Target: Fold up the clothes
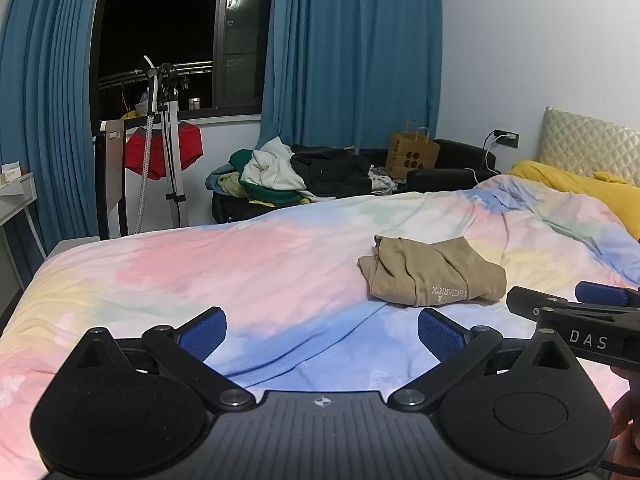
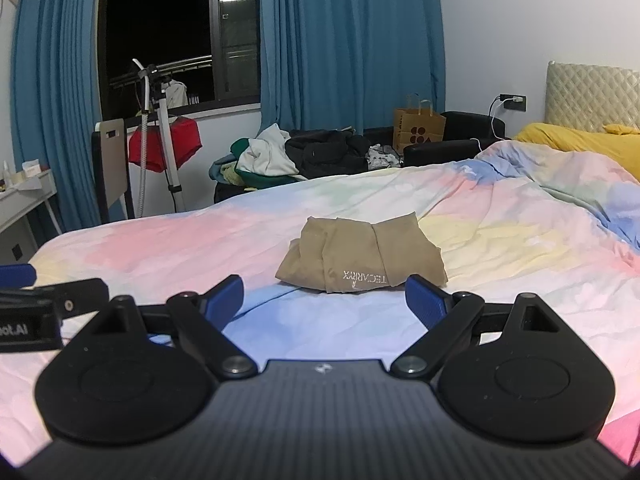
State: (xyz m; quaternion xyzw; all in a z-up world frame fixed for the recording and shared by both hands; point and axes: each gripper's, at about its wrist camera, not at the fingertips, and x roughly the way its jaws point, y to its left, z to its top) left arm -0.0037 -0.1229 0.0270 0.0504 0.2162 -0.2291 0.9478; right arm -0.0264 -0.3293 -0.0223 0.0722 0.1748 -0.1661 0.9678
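Left gripper (image 1: 322,330): black housing nearest the lens, blue-padded fingers (image 1: 204,332) spread wide apart, empty, poised over the blue patch of the duvet. Right gripper (image 2: 324,300): same build, blue-padded fingers (image 2: 426,300) likewise spread apart and empty, aimed straight at the garment; also seen from the left wrist view at the right edge, side-on. Folded tan garment (image 2: 362,258): compact bundle lying on the bed, pale lettering on the near face, just beyond the right gripper's fingertips and untouched; in the left wrist view, ahead and to the right (image 1: 434,274). Bed (image 2: 160,240): pastel duvet in pink, yellow, blue and green, rumpled toward the head. Yellow pillow (image 2: 580,142) against a quilted headboard (image 2: 592,90). Heap of mixed clothes (image 2: 296,156), white, green and black, on a dark seat past the bed's far side. Brown paper bag (image 2: 418,130) with dark dots, beside the heap. Red garment (image 2: 166,146) hung by a stand (image 2: 168,140) below the window. Blue curtains (image 2: 348,40) either side of a dark window (image 2: 160,20). Charger in wall socket (image 2: 512,100).
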